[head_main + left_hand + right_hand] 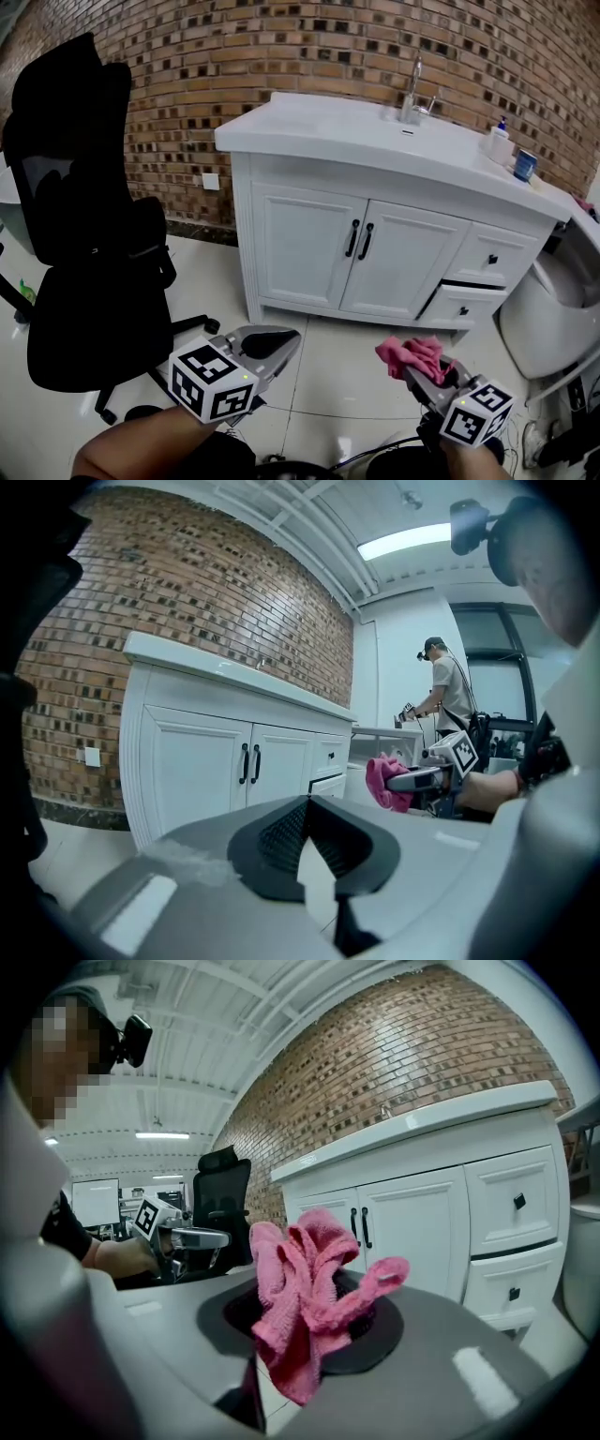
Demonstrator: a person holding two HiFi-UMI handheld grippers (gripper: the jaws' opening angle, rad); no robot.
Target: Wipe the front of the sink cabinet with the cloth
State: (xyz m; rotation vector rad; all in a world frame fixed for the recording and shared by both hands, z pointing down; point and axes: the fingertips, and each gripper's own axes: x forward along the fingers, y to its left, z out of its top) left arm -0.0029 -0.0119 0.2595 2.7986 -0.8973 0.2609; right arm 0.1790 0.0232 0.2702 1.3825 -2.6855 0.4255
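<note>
Pink crumpled terry cloth (411,353), pinched in the right gripper (419,373), clear of the white sink cabinet (300,239).
The cloth bunches up out of the clamped jaws, low over the pale tiled floor (347,375) before the cabinet's drawer end, well apart from its two doors with black handles (359,240). The left gripper (274,343), jaws pressed together on nothing, hangs nearer the black office chair (84,234). A brick wall (281,47) backs the cabinet.
</note>
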